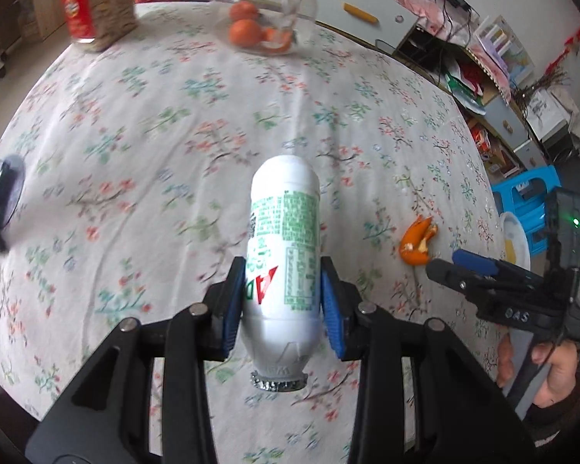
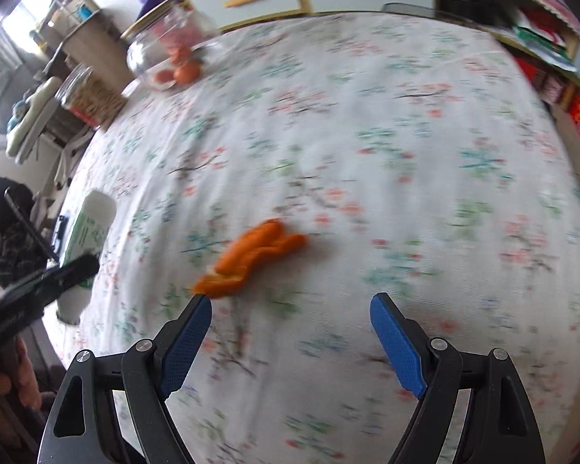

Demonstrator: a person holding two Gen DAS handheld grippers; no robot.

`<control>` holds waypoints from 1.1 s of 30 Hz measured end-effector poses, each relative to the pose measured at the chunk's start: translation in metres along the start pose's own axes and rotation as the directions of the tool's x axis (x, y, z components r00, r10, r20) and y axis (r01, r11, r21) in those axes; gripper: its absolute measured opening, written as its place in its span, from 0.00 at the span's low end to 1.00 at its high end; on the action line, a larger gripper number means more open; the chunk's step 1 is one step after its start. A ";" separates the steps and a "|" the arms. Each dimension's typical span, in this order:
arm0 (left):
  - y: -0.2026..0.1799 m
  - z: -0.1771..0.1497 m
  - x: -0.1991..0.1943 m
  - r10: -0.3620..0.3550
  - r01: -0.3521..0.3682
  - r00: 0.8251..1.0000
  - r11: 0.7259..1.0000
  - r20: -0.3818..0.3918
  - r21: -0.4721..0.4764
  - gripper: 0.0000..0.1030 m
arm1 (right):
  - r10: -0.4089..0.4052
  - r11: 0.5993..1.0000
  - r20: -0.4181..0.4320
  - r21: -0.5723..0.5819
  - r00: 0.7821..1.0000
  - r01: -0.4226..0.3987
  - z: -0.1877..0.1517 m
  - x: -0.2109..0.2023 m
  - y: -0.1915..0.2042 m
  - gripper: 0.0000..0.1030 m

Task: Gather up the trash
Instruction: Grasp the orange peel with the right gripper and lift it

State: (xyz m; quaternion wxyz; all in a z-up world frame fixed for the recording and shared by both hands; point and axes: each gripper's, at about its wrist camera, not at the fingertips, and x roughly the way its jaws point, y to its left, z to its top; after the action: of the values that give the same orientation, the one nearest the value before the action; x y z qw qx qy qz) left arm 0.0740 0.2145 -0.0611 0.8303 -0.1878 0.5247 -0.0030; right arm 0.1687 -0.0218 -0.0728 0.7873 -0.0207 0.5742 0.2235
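My left gripper (image 1: 282, 301) is shut on a white plastic drink bottle (image 1: 284, 239) with green print, held above the floral tablecloth with its foil-rimmed mouth toward the camera. The bottle also shows at the left of the right wrist view (image 2: 91, 224). An orange peel (image 2: 251, 259) lies on the cloth just ahead of my right gripper (image 2: 290, 309), which is open and empty, its left finger near the peel's near end. The peel (image 1: 417, 241) and the right gripper (image 1: 471, 266) show at the right of the left wrist view.
A glass jar with oranges (image 1: 263, 15) and a red-labelled jar of grain (image 1: 96, 4) stand at the table's far side. A dark object (image 1: 0, 205) sits at the left edge. A blue stool (image 1: 529, 193), a white plate (image 1: 516, 239) and cluttered shelves (image 1: 483, 62) are to the right.
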 end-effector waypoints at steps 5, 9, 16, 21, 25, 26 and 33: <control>0.020 -0.011 -0.012 -0.015 0.016 1.000 0.999 0.014 -0.039 0.38 | -0.009 1.000 0.029 -0.021 1.000 0.009 0.005 0.017 0.021 0.83; 0.028 -0.013 -0.015 -0.024 0.025 1.000 0.998 0.015 -0.056 0.38 | -0.032 0.999 0.073 -0.030 0.997 0.034 0.007 0.022 0.031 0.83; 0.029 -0.015 -0.021 -0.071 0.072 0.997 0.996 0.015 -0.058 0.38 | -0.130 0.987 0.134 -0.072 0.982 0.140 0.004 0.027 0.042 0.73; 0.027 -0.016 -0.013 -0.049 0.048 0.999 0.998 -0.008 -0.036 0.38 | -0.160 0.977 0.150 -0.114 0.976 0.178 0.008 0.023 0.044 0.24; 0.025 -0.016 -0.010 -0.044 0.043 0.999 0.998 -0.012 -0.051 0.38 | -0.093 0.992 0.116 -0.076 0.989 0.103 0.011 0.018 0.034 0.22; 0.024 -0.016 -0.012 -0.045 0.045 0.999 0.998 -0.007 -0.051 0.38 | -0.084 0.994 0.113 -0.067 0.990 0.092 0.011 0.016 0.031 0.22; 0.006 -0.008 -0.014 -0.060 0.061 0.998 0.997 0.020 -0.036 0.38 | -0.051 0.998 0.152 -0.020 0.987 0.054 0.017 -0.016 0.014 0.22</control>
State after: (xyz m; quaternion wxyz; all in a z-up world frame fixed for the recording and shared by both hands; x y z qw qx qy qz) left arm 0.0594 0.2208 -0.0535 0.8312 -0.2190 0.5108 -0.0166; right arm 0.1749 -0.0093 -0.0486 0.8340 -0.0283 0.5092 0.2105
